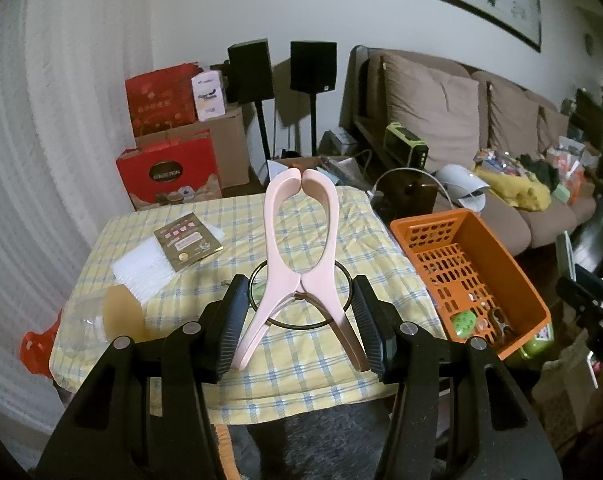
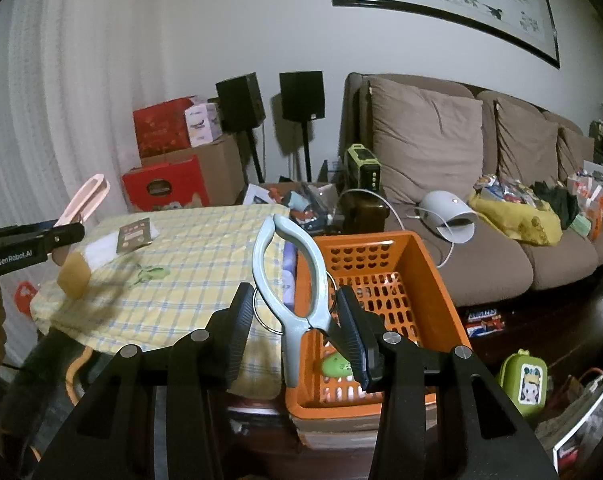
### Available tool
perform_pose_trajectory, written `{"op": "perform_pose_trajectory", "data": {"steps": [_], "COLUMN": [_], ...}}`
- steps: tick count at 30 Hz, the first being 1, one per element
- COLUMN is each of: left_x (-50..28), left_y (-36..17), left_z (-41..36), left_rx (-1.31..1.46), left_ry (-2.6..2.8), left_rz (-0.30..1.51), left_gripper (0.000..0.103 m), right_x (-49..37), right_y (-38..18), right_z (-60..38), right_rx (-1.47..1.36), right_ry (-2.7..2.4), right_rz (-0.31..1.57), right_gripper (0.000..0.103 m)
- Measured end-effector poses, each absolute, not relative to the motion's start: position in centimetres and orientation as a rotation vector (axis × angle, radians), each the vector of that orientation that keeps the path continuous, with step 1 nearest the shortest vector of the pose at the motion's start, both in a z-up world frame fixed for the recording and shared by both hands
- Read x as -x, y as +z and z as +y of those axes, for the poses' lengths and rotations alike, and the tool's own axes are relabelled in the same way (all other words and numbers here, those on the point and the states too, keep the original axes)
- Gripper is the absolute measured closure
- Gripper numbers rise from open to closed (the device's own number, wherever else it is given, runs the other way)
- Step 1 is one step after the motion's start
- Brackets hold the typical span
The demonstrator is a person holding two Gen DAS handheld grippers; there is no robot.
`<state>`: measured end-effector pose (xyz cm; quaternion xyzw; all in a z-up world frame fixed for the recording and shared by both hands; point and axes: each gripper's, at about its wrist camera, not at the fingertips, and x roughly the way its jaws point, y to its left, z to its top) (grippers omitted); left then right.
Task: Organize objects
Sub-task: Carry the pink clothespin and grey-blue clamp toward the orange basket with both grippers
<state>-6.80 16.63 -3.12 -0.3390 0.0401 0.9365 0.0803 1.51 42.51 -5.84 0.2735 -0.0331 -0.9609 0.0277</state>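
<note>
1. The large pink plastic clothes peg [image 1: 301,264] is pinched by its handles between the left gripper [image 1: 301,320] fingers, above the checked-cloth counter [image 1: 205,216].
2. The large pale-blue plastic peg [image 2: 291,280] is pinched likewise by the right gripper [image 2: 297,328].
3. The orange perforated plastic basket [image 2: 433,276] sits at three o'clock off the counter.
4. Step in hand, I judge: carrying pegs; next, hold each over the basket and spread the fingers.
</note>
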Motion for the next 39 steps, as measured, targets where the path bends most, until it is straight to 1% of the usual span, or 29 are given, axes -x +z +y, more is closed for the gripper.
{"op": "perform_pose_trajectory", "data": {"steps": [14, 39], "left_x": [6.7, 6.2], "left_y": [-2.2, -3.2], "left_z": [17.8, 21.5], "left_rx": [0.98, 0.965], "left_ry": [2.779, 2.697], "left_rz": [0.104, 0.138], "left_gripper": [0.054, 0.054], "right_x": [-1.5, -1.6], "right_y": [-5.7, -5.6], "right_z": [43.5, 45.5], "right_rx": [-0.852, -0.869], "right_ry": [-2.997, -3.033], "right_rz": [-0.108, -0.145], "right_gripper": [0.06, 0.06]}}
